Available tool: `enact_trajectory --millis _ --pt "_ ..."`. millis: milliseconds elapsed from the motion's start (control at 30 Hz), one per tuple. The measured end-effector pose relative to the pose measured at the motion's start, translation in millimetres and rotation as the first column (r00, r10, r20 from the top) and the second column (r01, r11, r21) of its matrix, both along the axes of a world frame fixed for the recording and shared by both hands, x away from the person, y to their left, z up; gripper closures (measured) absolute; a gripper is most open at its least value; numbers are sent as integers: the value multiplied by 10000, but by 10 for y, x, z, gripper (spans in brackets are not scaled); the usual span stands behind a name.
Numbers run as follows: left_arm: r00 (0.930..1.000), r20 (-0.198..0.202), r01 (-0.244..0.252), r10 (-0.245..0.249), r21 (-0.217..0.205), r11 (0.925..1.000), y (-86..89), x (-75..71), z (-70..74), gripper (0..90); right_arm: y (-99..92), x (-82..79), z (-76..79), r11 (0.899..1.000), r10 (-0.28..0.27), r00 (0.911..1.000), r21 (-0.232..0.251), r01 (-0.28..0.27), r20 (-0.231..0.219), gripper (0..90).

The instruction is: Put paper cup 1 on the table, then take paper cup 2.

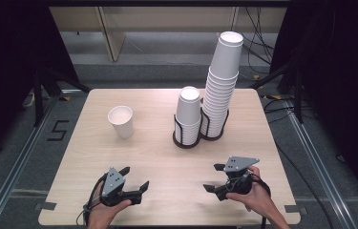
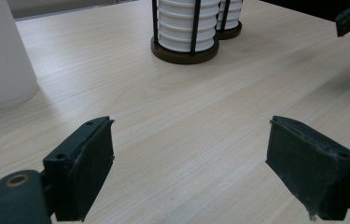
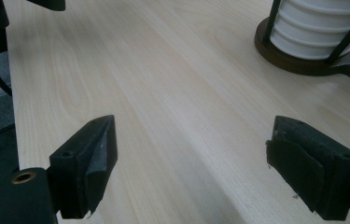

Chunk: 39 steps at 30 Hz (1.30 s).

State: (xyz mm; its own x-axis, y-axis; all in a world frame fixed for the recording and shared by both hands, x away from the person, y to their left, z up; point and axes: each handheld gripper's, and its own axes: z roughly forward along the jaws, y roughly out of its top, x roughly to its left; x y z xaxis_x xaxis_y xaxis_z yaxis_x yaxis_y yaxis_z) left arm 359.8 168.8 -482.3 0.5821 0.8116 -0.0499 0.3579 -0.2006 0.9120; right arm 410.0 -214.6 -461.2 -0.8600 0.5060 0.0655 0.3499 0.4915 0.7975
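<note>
Both the left gripper (image 1: 136, 177) and right gripper (image 1: 214, 177) stand spread, pinching nothing. A single paper cup (image 1: 121, 121) stands ahead of the left one

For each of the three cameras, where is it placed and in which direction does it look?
High view: above the near table edge, looking forward and down; both hands, left gripper and right gripper show.
Left gripper view: on the left gripper, facing the short cup stack; open jaws.
Right gripper view: on the right gripper, low over the table; open jaws.
Both gripper views share the short cup stack.
</note>
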Motion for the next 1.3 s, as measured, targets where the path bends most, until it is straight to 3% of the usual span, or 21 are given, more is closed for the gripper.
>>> enact_trajectory --millis 267,533,567,600,633,733,800,900,933,1000,1133,1200,1267,1300 --pt "9998 11 215 -215 -98 9997 -28 -96 -19 142 -31 9 22 9994 -268 9996 197 269 -66 166" --pt "9991 12 417 -417 93 9991 -52 -185 -53 142 -132 63 146 9920 -1226 9921 337 1217 263 167" --pt "9990 33 455 -456 60 9989 -55 -187 -61 142 -142 60 179 9893 -1419 9897 365 1412 178 167" --pt "9989 -27 464 -464 150 9988 -53 -193 -59 142 -171 92 246 9849 -1680 9849 504 1659 419 167" --pt "9988 -16 493 -493 104 9987 -54 -192 -63 142 -171 92 246 9849 -1680 9849 504 1659 419 167" --pt "9990 18 454 -454 108 9989 -51 -194 -63 142 -239 174 401 9734 -2197 9738 804 2147 594 167" --pt "9994 -35 347 -347 82 9994 -43 -199 -63 142 -268 213 477 9662 -2468 9678 887 2419 492 166" --pt "9993 -21 363 -363 27 9993 -34 -188 -65 142 -312 270 552 9624 -2600 9626 1012 2519 766 166" --pt "9995 -34 316 -316 38 9995 -33 -187 -63 142 -322 279 591 9568 -2762 9593 1111 2687 585 165" --pt "9993 -29 376 -376 38 9993 -29 -178 -72 142 -360 336 662 9516 -2936 9512 1240 2813 952 165" --pt "9993 -72 360 -359 87 9993 -28 -182 -77 142 -425 451 838 9360 -3313 9372 1627 3120 1090 163" --pt "9992 -91 389 -388 111 9992 -26 -182 -80 142 -431 481 866 9342 -3325 9361 1762 3102 1147 164" --pt "9993 -84 378 -378 85 9992 -30 -179 -79 142 -448 519 932 9268 -3566 9261 1715 3341 1232 162" --pt "9993 -65 378 -377 101 9992 -30 -179 -76 142 -463 538 968 9281 -3548 9268 1663 3332 1234 162"
